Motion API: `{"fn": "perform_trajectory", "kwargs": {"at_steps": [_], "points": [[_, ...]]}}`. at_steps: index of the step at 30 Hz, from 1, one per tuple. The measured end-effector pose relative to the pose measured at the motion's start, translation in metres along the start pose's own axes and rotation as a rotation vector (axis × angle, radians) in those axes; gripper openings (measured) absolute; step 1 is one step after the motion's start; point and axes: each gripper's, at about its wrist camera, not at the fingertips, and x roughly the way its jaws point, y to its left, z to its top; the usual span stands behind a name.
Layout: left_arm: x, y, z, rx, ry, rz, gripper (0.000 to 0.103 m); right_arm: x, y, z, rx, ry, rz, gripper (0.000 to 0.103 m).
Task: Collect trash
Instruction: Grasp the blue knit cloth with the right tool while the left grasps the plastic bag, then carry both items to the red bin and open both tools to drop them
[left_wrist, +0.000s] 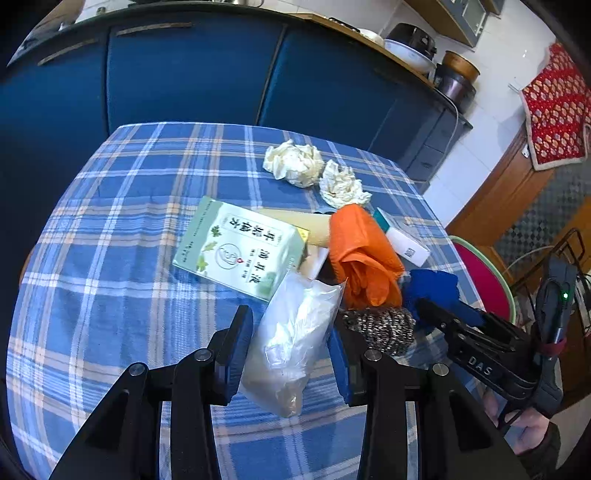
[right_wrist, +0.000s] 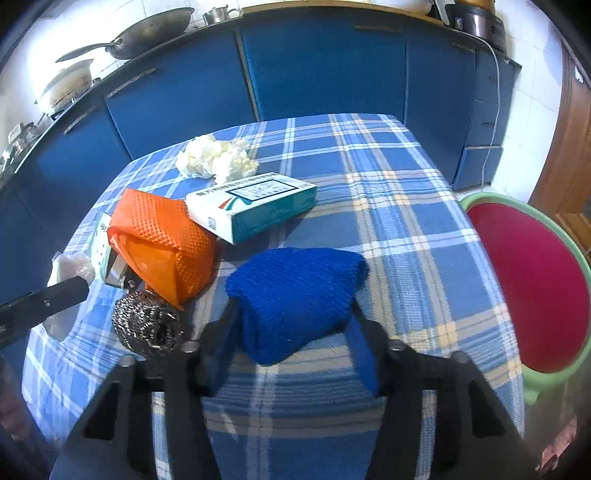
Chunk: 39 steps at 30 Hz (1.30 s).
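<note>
The left gripper (left_wrist: 291, 354) clamps a crumpled clear plastic bag (left_wrist: 295, 332), its long axis running away up the checked tablecloth (left_wrist: 110, 258). The right gripper (right_wrist: 295, 328) grasps a blue knitted cloth (right_wrist: 295, 295), whose near edge hides behind the fingers.

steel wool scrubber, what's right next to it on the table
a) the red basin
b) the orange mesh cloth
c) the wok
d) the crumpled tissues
b: in the right wrist view the steel wool scrubber sits on the table just in front of the orange mesh cloth, whose lower corner reaches its edge, while the crumpled tissues lie far back on the cloth.
</note>
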Motion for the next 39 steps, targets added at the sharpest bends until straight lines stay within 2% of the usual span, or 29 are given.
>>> {"fn": "perform_trajectory", "kwargs": {"at_steps": [2,4,8,17,24,31,39], "points": [[-0.002,-0.004,0.0,0.005,-0.005,-0.004,0.041,-0.002,-0.004,-0.002,0.015,-0.002,0.017,0.038],[-0.006,-0.01,0.0,0.016,-0.012,-0.007,0.041,-0.005,-0.006,-0.004,0.027,-0.004,0.034,0.032],[-0.014,-0.021,0.0,0.035,-0.026,-0.02,0.041,-0.012,-0.008,-0.012,0.052,-0.01,0.07,0.027],[-0.022,-0.061,0.001,0.09,-0.041,-0.069,0.041,-0.057,-0.024,-0.02,0.1,-0.102,0.084,0.026],[-0.013,-0.111,0.006,0.172,-0.029,-0.128,0.041,-0.095,-0.053,-0.023,0.154,-0.184,0.051,0.026],[0.006,-0.166,0.016,0.259,-0.013,-0.191,0.041,-0.113,-0.09,-0.021,0.221,-0.235,0.011,0.026],[0.037,-0.218,0.023,0.335,0.01,-0.228,0.041,-0.118,-0.135,-0.025,0.296,-0.267,-0.072,0.026]]}}
